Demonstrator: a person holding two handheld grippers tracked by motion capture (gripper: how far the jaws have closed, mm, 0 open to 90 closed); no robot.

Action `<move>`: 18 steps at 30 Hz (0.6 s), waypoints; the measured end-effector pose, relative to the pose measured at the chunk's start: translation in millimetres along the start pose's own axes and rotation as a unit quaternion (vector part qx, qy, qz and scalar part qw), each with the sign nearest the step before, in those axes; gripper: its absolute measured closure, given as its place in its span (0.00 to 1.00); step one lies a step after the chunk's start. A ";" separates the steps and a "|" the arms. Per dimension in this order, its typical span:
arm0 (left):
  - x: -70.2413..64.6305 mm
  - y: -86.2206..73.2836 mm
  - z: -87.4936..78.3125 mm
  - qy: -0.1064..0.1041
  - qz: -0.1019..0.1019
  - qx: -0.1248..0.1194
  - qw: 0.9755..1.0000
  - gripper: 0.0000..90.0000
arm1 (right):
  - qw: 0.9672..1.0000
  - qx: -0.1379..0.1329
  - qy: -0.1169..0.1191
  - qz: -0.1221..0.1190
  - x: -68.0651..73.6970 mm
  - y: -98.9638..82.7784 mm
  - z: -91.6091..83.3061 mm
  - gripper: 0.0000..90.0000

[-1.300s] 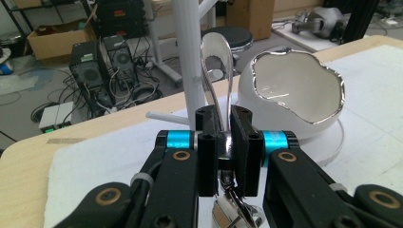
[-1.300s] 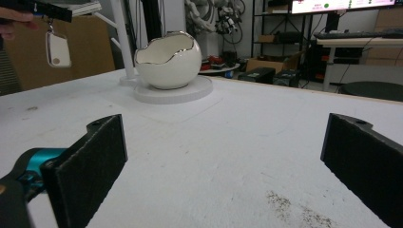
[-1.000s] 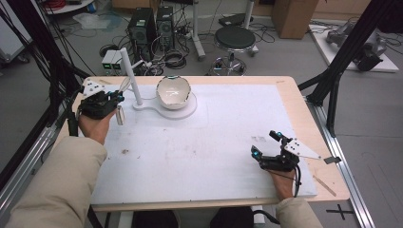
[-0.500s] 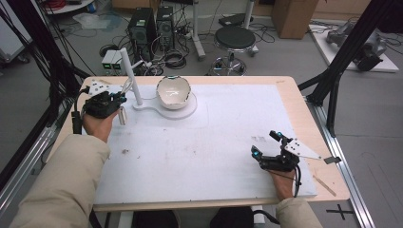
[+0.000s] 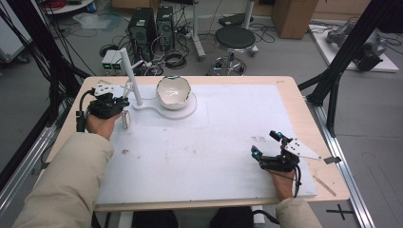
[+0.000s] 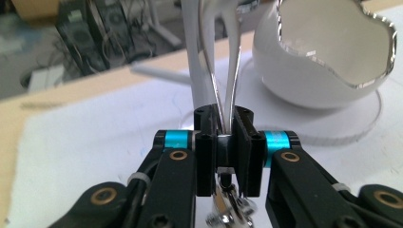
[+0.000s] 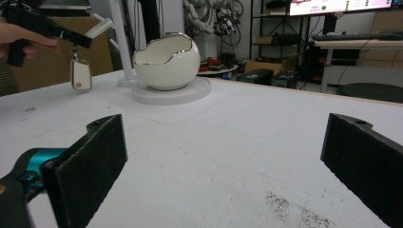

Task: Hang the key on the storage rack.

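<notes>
My left gripper is at the table's far left, shut on a silver key ring whose loop rises between the jaws. A white key fob hangs below it, clear of the mat, and also appears as the fob in the right gripper view. Just beyond the left gripper stands a white post on a flat white base. A white egg-shaped bowl with a silver rim sits on that base. My right gripper rests open and empty near the front right; its jaws are wide apart.
A white mat covers most of the wooden table. A small stick lies by the table's front right corner. Beyond the far edge are computer towers, cables and a stool.
My left gripper has shifted slightly right toward the white post with the key ring still held. The right gripper has not moved.
</notes>
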State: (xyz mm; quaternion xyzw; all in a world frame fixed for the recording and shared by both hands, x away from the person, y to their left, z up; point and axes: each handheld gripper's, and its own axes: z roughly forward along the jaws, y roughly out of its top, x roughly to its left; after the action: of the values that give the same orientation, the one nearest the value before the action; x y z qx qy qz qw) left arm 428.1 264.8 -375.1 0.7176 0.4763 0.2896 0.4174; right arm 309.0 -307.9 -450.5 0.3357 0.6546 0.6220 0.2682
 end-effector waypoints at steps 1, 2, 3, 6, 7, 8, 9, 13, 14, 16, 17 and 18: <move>0.9 -0.7 0.5 -0.002 0.002 0.006 1.000 0.83 | 1.000 0.001 0.000 0.000 -0.2 0.0 0.0 0.01; 1.9 -1.3 0.6 -0.002 0.003 0.008 1.000 0.76 | 1.000 0.001 0.001 0.001 -0.2 0.0 -0.1 0.01; 3.2 -1.8 0.0 -0.008 0.003 0.003 1.000 0.68 | 1.000 0.001 0.001 0.001 -0.3 0.0 -0.1 0.01; 7.3 -2.0 -7.4 -0.047 0.009 -0.017 0.999 0.49 | 1.000 0.000 -0.001 0.000 0.0 0.0 0.1 0.01; 7.4 -1.9 -11.6 -0.061 0.019 -0.024 0.998 0.45 | 1.000 0.000 -0.002 -0.001 0.1 -0.1 0.2 0.01; 6.5 -3.4 -16.3 -0.063 0.030 -0.039 0.997 0.40 | 1.000 0.000 -0.003 -0.003 0.2 0.0 0.2 0.01; 5.7 -5.6 -21.5 -0.072 0.036 -0.059 0.995 0.35 | 1.000 0.001 -0.003 -0.003 0.3 0.1 0.2 0.01; 7.3 -17.8 -40.5 -0.125 0.034 -0.104 0.986 0.20 | 1.000 0.001 -0.003 -0.001 0.1 0.1 0.3 0.01; 7.7 -21.2 -44.5 -0.135 0.031 -0.109 0.984 0.13 | 1.000 0.001 -0.003 -0.001 0.1 0.0 0.2 0.01; 8.7 -28.5 -52.5 -0.156 0.028 -0.117 0.980 0.04 | 1.000 0.001 -0.004 -0.003 0.5 0.1 0.3 0.01; 9.6 -32.1 -56.5 -0.169 0.027 -0.119 0.978 0.02 | 1.000 -0.001 -0.003 -0.006 0.4 0.1 0.6 0.01; 10.4 -35.6 -60.6 -0.178 0.028 -0.121 0.976 0.02 | 1.000 -0.001 -0.004 -0.007 0.4 0.1 0.6 0.01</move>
State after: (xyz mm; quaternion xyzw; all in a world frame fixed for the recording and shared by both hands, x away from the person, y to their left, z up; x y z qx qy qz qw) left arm 367.0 301.1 -376.7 0.7151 0.3357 0.2243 0.5707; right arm 309.2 -307.2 -450.5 0.3336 0.6553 0.6194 0.2749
